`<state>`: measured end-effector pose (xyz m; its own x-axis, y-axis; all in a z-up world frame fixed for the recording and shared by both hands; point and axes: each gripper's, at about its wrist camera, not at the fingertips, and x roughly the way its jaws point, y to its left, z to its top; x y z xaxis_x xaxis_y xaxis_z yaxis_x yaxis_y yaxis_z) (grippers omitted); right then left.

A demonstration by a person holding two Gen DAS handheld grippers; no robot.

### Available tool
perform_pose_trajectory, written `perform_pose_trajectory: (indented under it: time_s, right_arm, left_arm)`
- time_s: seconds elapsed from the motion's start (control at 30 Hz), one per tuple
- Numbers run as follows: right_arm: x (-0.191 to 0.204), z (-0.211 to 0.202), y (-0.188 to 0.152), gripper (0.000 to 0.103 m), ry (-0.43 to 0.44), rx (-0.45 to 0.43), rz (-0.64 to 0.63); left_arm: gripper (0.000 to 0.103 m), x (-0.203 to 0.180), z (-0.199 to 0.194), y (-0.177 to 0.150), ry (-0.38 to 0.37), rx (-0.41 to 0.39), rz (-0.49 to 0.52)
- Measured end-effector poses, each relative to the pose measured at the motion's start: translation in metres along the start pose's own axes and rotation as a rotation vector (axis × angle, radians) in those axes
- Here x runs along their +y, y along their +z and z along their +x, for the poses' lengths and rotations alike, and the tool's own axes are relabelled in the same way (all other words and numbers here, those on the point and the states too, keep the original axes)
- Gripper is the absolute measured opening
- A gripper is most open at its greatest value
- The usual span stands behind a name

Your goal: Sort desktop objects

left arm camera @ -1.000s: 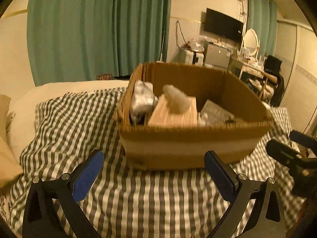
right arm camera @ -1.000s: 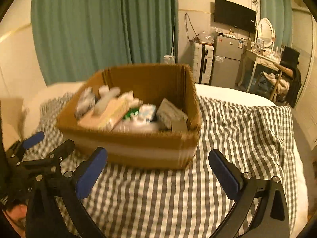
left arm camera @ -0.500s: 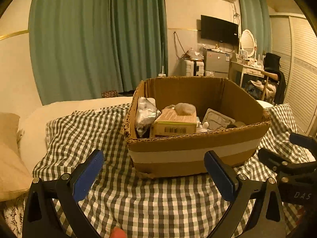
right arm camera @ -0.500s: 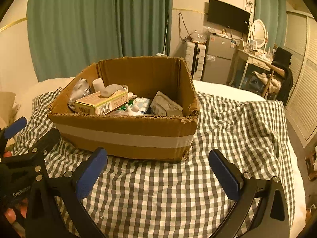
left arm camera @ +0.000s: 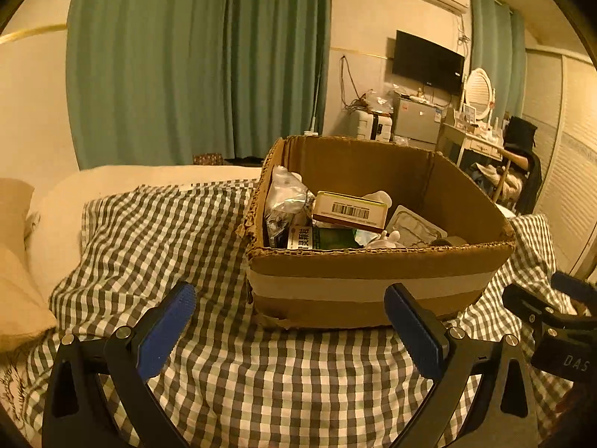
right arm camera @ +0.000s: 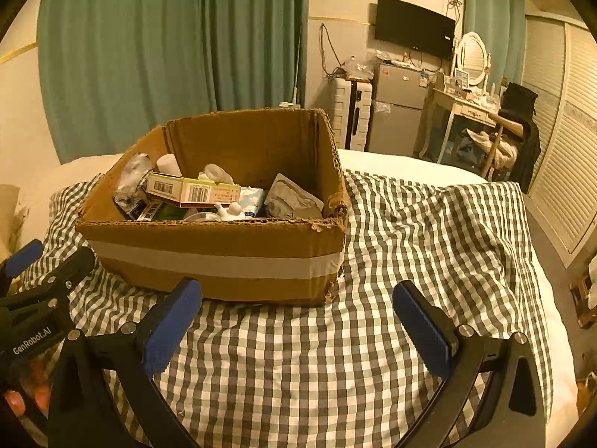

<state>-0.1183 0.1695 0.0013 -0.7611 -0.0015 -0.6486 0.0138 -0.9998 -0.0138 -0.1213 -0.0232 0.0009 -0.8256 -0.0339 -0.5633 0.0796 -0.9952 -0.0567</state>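
Observation:
A brown cardboard box (left arm camera: 373, 276) (right arm camera: 216, 250) with a pale tape band sits on a grey checked cloth. Inside lie a flat carton with barcodes (left arm camera: 349, 211) (right arm camera: 192, 191), a crinkled silver bag (left arm camera: 285, 198) (right arm camera: 130, 173), a green packet (left arm camera: 328, 238), a blister tray (left arm camera: 416, 224) (right arm camera: 294, 198) and small white items. My left gripper (left arm camera: 289, 321) stands open before the box's near wall, nothing between its blue pads. My right gripper (right arm camera: 296, 317) is open too, off the box's near right corner. Each gripper shows at the edge of the other's view.
The checked cloth (right arm camera: 410, 231) covers a bed with white bedding and a pillow (left arm camera: 15, 261) at the left. Behind are green curtains (left arm camera: 194, 59), a wall TV (right arm camera: 414, 26), a small fridge (right arm camera: 395, 112), a suitcase and a cluttered dressing table (right arm camera: 470, 104). Slatted doors line the right.
Both views have steadied and risen a little, so more of the box's inside shows. The box now sits slightly farther from both grippers. Both stay open and hold nothing.

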Motion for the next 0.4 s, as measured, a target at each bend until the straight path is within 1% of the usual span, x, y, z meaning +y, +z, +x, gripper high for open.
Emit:
perform_pose_trajectory:
  time_s: [0.13, 0.17, 0.27, 0.33, 0.4]
  right_arm:
    - [-0.001, 0.004, -0.001, 0.103, -0.013, 0.016, 0.001]
    - [-0.001, 0.005, -0.002, 0.103, -0.014, 0.020, 0.002]
    - [-0.002, 0.007, -0.003, 0.103, -0.008, 0.029, 0.012]
    - [-0.002, 0.008, -0.004, 0.103, -0.001, 0.035, 0.014]
    - [-0.001, 0.009, -0.005, 0.103, -0.004, 0.034, 0.013]
  left_arm:
    - [0.103, 0.006, 0.002, 0.000, 0.056, -0.007, -0.025]
    - [0.103, 0.006, 0.003, 0.000, 0.056, 0.006, -0.023]
    - [0.103, 0.006, 0.010, -0.002, -0.040, 0.052, -0.018]
    - [0.103, 0.004, 0.011, -0.004, -0.061, 0.063, -0.022]
    - [0.103, -0.001, 0.013, -0.005, -0.067, 0.075, 0.001]
